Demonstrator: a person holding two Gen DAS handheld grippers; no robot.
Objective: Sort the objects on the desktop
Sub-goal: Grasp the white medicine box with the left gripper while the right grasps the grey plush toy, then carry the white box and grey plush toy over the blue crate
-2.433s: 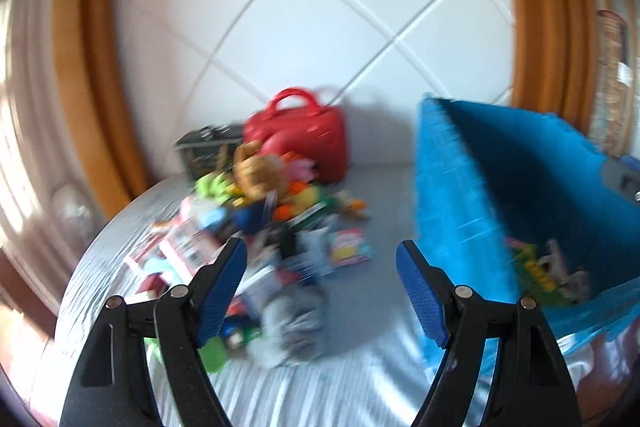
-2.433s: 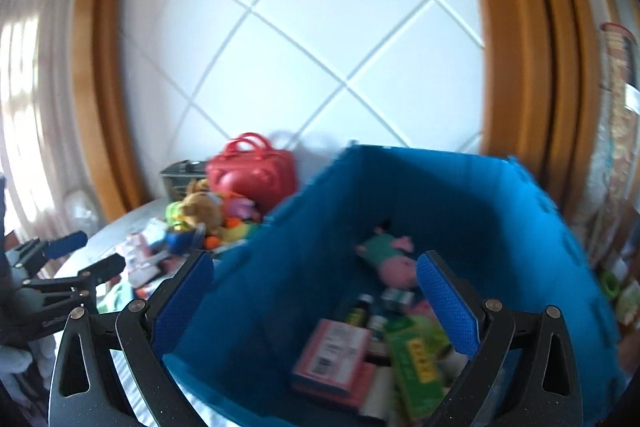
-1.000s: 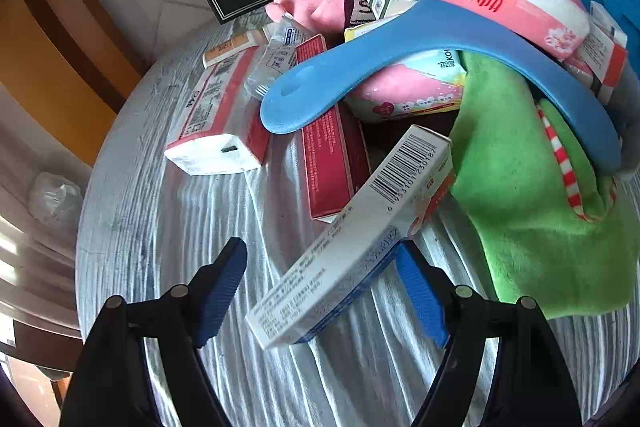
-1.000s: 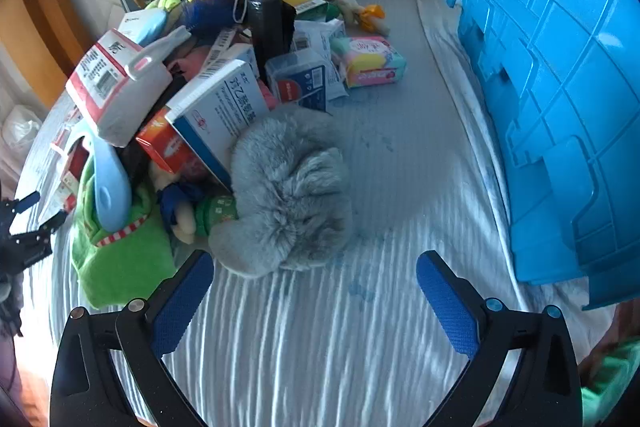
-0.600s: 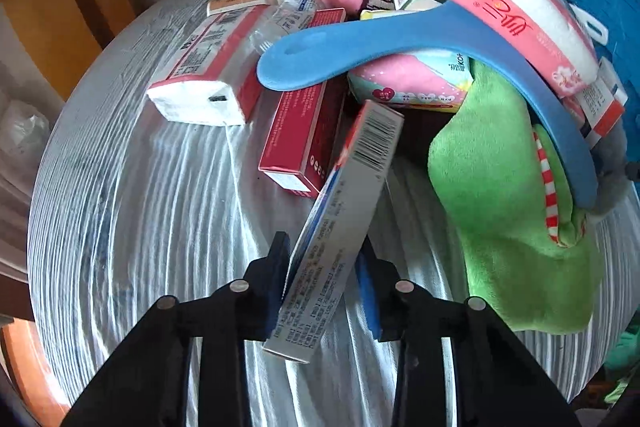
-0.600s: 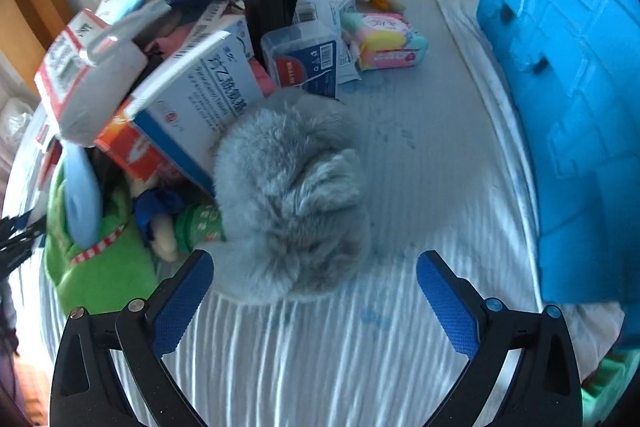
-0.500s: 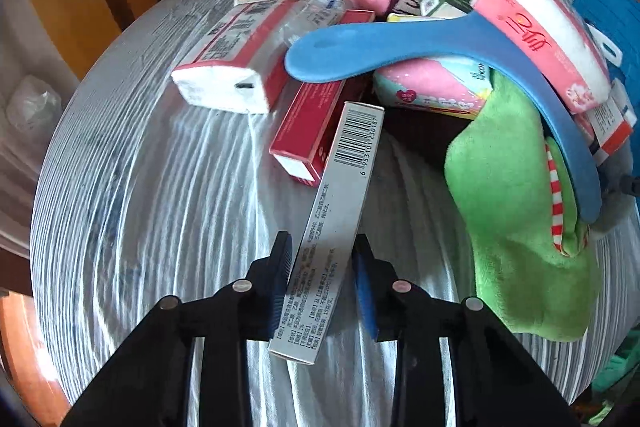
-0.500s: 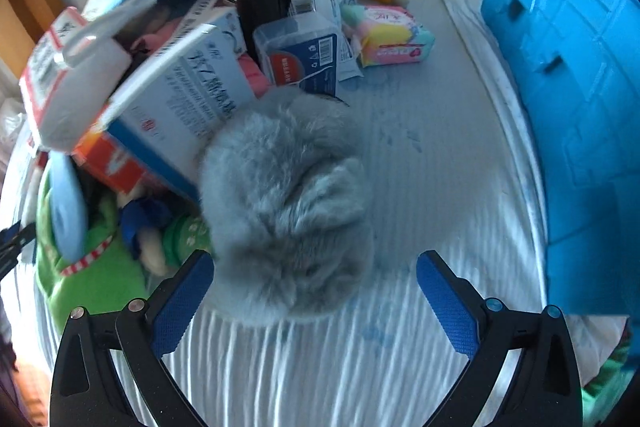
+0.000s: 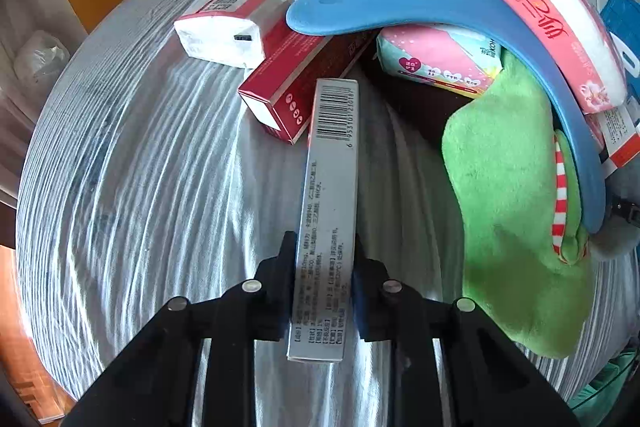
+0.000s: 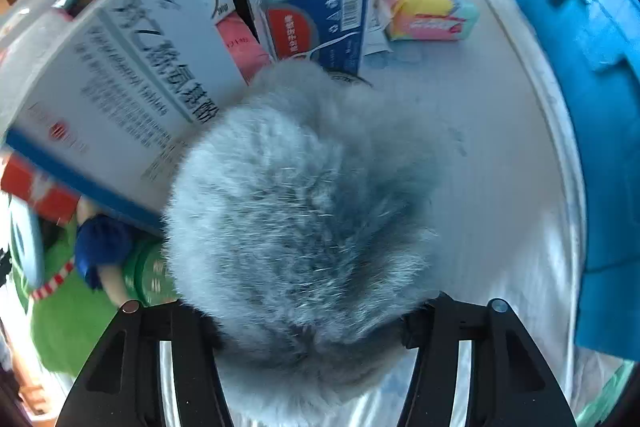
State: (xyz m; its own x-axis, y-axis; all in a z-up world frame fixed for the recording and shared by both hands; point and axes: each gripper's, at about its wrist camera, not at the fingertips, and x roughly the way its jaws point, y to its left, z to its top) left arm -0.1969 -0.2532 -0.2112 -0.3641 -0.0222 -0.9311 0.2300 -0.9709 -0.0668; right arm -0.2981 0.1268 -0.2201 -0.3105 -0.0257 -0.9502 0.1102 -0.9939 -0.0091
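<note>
In the left wrist view a long grey box with a barcode [image 9: 330,167] lies lengthwise between my fingers, pointing away over the striped tablecloth [image 9: 140,187]. My left gripper [image 9: 322,247] is closing, with both pads pressed on the box's sides. In the right wrist view a grey furry plush toy [image 10: 304,195] fills the middle. My right gripper [image 10: 308,323] points down over it and is closing. The fingers are sunk into the fur on both sides, which hides the pads. The blue crate [image 10: 592,107] stands to the right.
A heap lies beyond the left gripper: a red box [image 9: 304,75], a white tissue pack [image 9: 224,39], a blue curved plastic piece [image 9: 440,15], a green plush [image 9: 508,207]. By the grey toy are a white-and-blue medicine box [image 10: 132,87] and a clear case [image 10: 316,19].
The left jaws closed onto the grey box, which swung from slanted to straight between them. The right gripper sank onto the grey plush and its jaws narrowed around it.
</note>
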